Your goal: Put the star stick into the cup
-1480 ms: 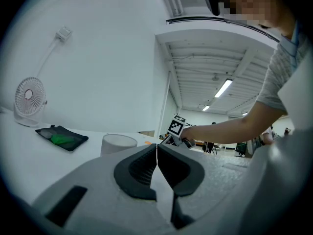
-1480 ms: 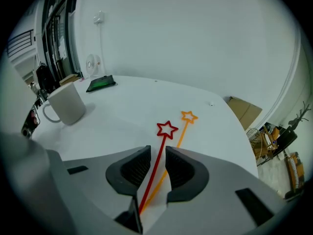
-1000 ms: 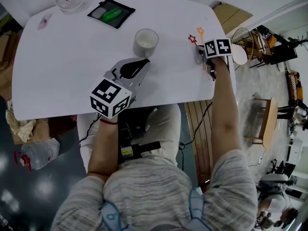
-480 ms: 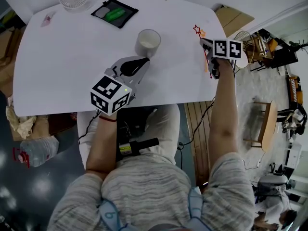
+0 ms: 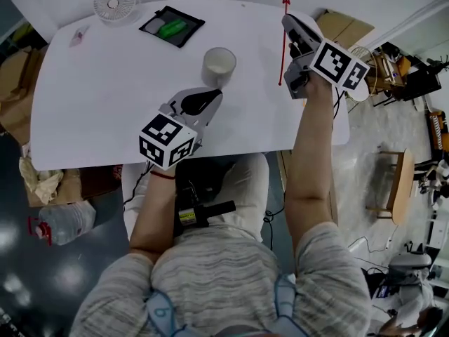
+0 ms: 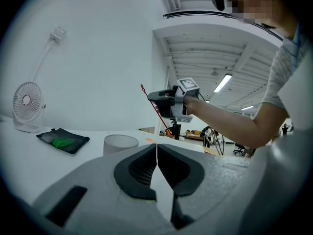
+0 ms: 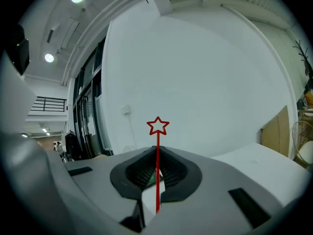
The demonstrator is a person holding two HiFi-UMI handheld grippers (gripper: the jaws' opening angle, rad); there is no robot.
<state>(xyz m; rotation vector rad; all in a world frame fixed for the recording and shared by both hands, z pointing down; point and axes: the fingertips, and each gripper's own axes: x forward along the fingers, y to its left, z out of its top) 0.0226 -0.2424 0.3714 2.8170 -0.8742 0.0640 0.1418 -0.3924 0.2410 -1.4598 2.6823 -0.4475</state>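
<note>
Worktop is carrying: cup, 1; fan, 1; black tray, 1. Also showing: star stick, 1; left gripper, 1; right gripper, 1.

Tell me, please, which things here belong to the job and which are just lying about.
Belonging to the job: thin red star-topped stick, gripped in the right gripper's shut jaws; round white cup.
Just lying about: small white desk fan; black tray holding a green object; small pink scrap.
</note>
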